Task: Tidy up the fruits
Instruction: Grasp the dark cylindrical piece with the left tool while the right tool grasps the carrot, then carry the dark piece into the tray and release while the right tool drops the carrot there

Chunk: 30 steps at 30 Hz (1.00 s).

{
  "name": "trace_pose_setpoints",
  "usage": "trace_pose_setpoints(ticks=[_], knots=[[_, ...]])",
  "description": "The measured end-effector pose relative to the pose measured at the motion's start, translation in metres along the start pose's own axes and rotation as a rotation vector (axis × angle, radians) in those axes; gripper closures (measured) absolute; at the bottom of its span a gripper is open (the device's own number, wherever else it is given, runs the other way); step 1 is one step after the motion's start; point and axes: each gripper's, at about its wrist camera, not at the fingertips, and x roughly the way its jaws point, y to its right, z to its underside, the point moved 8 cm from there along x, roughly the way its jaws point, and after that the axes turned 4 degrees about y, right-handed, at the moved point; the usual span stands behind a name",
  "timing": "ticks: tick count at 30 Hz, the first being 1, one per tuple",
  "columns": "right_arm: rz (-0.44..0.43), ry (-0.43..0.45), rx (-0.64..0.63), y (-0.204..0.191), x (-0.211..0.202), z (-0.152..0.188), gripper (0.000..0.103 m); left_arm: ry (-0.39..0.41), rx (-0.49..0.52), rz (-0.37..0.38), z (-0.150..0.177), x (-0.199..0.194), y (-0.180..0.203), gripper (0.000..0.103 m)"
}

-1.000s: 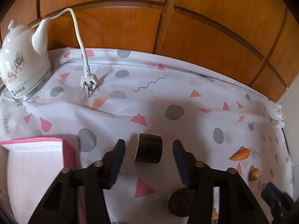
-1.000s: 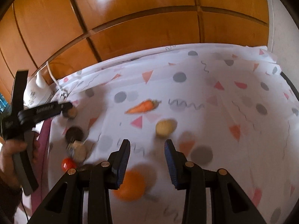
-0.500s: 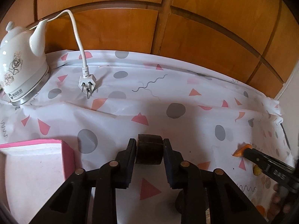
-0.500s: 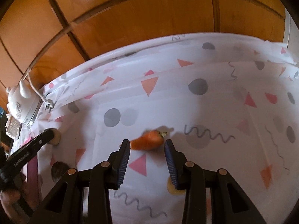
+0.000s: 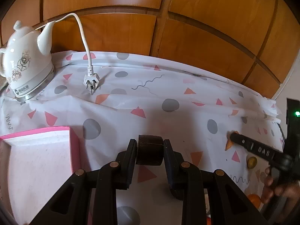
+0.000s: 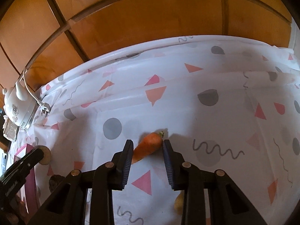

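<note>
L gripper (image 5: 149, 142) is clamped on the brown chunk (image 5: 149, 155), pads square on its flat sides. The chunk sits mid-cloth, just right of the pink box (image 5: 74, 144); can't tell if it's off the cloth (image 5: 168, 86) yet.

R gripper (image 6: 147, 144) has just been closing its jaws w/ the carrot (image 6: 146, 150) btw them. The carrot lies diagonal on the cloth, fat end by the right pad, thin tip by the left. Pads look at or near contact, but can't tell if they bite yet.

Risks, as I judge them:
- Carrot is the weak spot. It's tapered and skewed, so a squeeze prob. turns it or shoots it out toward the near side, poss. into the small yellow fruit (image 6: 179, 202).
- If the pads catch only the tip, it'll droop or drop on the lift.
- Cloth is loose and creased, so low fingers could snag it and drag other pieces.
- Chunk is smooth and round; a tilt on the way to the box could let it roll out or clip the box wall.
- Both tools work close together, so crossing paths means a knock.
- Kettle (image 5: 26, 65) and plug (image 5: 91, 80) are far left, so low concern.
</note>
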Motion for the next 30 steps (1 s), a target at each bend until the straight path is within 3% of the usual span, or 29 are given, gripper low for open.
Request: trace_pose_setpoints(ticks=[4,10,23,30], knots=[[0.009,-0.022,0.006,-0.002,0.009,-0.002,0.069,0.0,-0.008,-0.006,0.005,-0.005,0.001,0.075],[0.024,0.013,-0.071,-0.015,0.001,0.001,0.071,0.002,-0.022,-0.007,0.01,-0.013,0.0,0.075],[-0.036,0.139,-0.191,-0.05,-0.054,0.008,0.071,0.054,-0.027,-0.033,0.017,-0.052,-0.005,0.075],[-0.083,0.176,-0.224,-0.069,-0.081,0.029,0.071,0.085,-0.041,-0.047,0.029,-0.084,-0.016,0.075]])
